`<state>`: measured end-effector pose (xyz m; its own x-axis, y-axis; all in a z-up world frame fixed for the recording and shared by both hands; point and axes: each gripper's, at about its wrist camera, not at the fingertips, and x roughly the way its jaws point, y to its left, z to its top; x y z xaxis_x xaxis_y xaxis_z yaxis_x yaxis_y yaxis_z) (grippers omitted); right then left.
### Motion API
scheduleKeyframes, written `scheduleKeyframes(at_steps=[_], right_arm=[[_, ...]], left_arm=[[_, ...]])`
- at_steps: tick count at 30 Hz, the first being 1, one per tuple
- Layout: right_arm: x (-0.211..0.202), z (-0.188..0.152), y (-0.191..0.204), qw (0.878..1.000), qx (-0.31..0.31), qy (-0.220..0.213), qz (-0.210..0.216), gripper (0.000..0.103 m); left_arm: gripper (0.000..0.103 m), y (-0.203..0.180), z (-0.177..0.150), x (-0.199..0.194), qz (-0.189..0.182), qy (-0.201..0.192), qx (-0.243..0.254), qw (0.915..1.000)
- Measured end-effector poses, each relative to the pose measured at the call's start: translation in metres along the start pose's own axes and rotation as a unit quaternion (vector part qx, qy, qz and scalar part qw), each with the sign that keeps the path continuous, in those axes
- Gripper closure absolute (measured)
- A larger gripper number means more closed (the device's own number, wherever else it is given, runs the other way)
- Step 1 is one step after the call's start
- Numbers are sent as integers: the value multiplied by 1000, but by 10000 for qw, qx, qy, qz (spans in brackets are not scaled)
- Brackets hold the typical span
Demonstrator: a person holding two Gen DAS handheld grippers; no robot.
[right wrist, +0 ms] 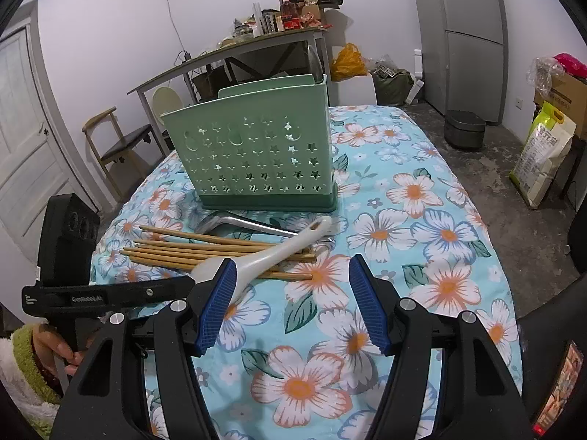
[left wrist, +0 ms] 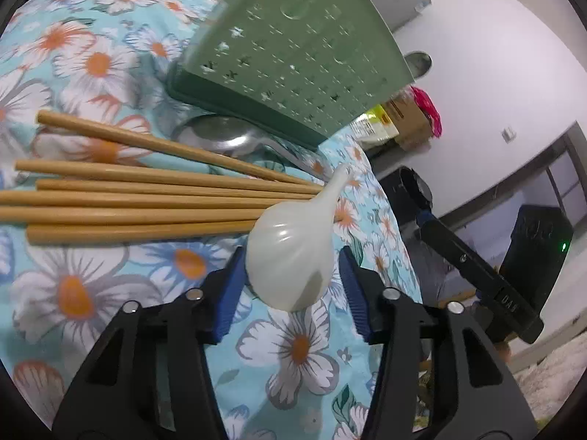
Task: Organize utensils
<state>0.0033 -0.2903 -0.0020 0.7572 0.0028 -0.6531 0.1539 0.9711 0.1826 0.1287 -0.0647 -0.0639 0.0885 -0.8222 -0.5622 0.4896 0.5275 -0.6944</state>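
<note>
Spoon (left wrist: 290,253), white, lies across the chopsticks (left wrist: 146,198) near the table's (right wrist: 422,256) middle, its bowl between the left gripper's (left wrist: 291,278) parted pads, neither visibly pressing it. The right gripper (right wrist: 290,300) hangs released, just beside the spoon, before the green holder (right wrist: 253,154).

Black tool (right wrist: 290,300) frames, ribbed blue pads (right wrist: 216,304), silver screws; fuzzy white-green sleeve (right wrist: 22,370).

both wrist views look down close over the floral table (right wrist: 422,198), sharing the green holder (left wrist: 293,55).
</note>
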Motion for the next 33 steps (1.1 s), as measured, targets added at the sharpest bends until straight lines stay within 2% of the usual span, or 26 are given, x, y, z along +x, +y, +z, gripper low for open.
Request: scheduleKeyframes(at_steps=[3,7,12,14,16,20,22,23,25,27,29,30,31,33], right_arm=[[0,0,0,10000,4,1,-4,41],[1,0,1,10000,-2,11,-6,41],[0,1,3,10000,-16,2,-19,41],[0,1,3,10000,-21,-5,-33,41],[0,1,3,10000,-28,-7,-47,41],[0,1,2,10000,-21,-1,-59,41],[-2,2,2,10000,-35,-9,-77,41],[-2,2,2,9999,-50,-18,-89,41],[-4,3,1,9999,-66,-34,-112,41],[-3,3,0,9999,-46,-34,-113,41],[-2,3,0,9999,-25,-24,-103,41],[-1,2,0,10000,-14,-15,-96,41],[-1,2,0,10000,-11,-11,-92,41],[-2,2,2,10000,-24,-17,-89,41]], left_arm=[[65,2,-1,2,-131,97,72,9998],[73,0,-3,7,39,153,232,9996],[73,-10,-7,14,58,259,437,9987],[77,-12,-8,14,152,227,476,9985],[87,-14,-9,11,136,184,535,9983],[94,-34,-12,1,265,-27,1010,9945],[95,-50,-15,-7,582,-145,1501,9869],[95,-66,-19,-14,917,-255,2021,9747],[96,-83,-26,-21,1264,-340,2662,9550],[96,-98,-40,-19,1654,-197,3407,9253],[96,-102,-52,-10,1855,9,3818,9054],[96,-102,-56,-7,1893,73,3940,8994],[94,-102,-58,-5,1899,96,3991,8970],[92,-98,-56,-4,1846,126,3891,9024]])
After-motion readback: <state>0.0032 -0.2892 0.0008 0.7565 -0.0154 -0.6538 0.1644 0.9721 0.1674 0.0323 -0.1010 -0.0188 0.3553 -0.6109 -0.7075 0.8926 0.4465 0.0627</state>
